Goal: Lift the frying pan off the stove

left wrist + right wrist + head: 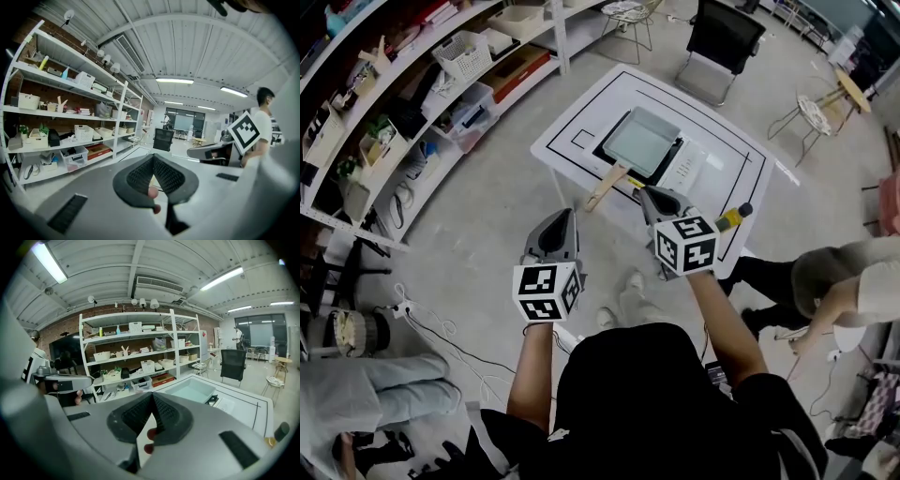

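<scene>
White table point(572, 141) carries the stove point(678, 155) and frying pan point(639, 141) near its middle, with the handle point(605, 190) pointing toward the near edge. I'm at the approach step: left gripper point(560, 217) and right gripper point(647, 193) are empty, fingers together. Next, I reckon, I open one onto that handle.

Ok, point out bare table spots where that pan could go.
Free: the table strip left of the stove, around the drawn square, and the far right corner past the white sheet. Crowded: the near right edge, with the yellow-handled tool and right gripper.
</scene>
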Demonstrator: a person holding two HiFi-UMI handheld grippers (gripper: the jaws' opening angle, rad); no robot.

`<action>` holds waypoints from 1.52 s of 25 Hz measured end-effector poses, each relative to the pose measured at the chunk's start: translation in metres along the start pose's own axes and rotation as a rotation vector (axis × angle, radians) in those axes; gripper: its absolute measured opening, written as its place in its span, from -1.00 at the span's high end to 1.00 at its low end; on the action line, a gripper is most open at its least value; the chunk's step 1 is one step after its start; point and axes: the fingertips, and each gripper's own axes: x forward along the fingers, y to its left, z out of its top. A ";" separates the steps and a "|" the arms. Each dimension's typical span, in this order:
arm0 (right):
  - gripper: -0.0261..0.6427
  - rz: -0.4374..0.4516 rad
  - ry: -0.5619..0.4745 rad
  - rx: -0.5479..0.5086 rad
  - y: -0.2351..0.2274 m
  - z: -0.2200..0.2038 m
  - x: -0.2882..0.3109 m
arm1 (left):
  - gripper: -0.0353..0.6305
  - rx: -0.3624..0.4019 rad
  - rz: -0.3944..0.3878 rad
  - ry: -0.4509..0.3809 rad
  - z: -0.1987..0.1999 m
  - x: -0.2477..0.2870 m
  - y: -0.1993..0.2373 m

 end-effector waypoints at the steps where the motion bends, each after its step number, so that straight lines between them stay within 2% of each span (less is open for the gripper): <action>1: 0.92 -0.001 0.000 0.003 -0.003 0.000 0.002 | 0.87 -0.002 0.002 0.001 0.000 0.003 0.001; 5: 0.92 0.002 -0.003 0.016 -0.019 0.002 0.010 | 0.87 0.014 -0.004 0.022 0.000 0.022 -0.002; 11: 0.92 0.018 0.001 0.031 -0.041 0.011 0.031 | 0.87 0.039 -0.059 0.126 -0.008 0.059 -0.010; 15: 0.92 0.030 0.013 0.037 -0.060 0.014 0.048 | 0.87 0.048 -0.064 0.167 -0.012 0.085 -0.010; 23: 0.92 0.060 0.042 0.033 -0.085 0.018 0.079 | 0.87 0.117 -0.055 0.268 -0.025 0.126 -0.001; 28: 0.92 0.066 0.058 0.045 -0.103 0.016 0.091 | 0.87 0.122 -0.104 0.378 -0.038 0.149 0.000; 32: 0.92 0.068 0.072 0.052 -0.114 0.013 0.098 | 0.86 0.131 -0.120 0.428 -0.044 0.163 -0.001; 38: 0.92 0.077 0.089 0.070 -0.122 0.011 0.109 | 0.60 0.154 -0.148 0.482 -0.052 0.179 0.001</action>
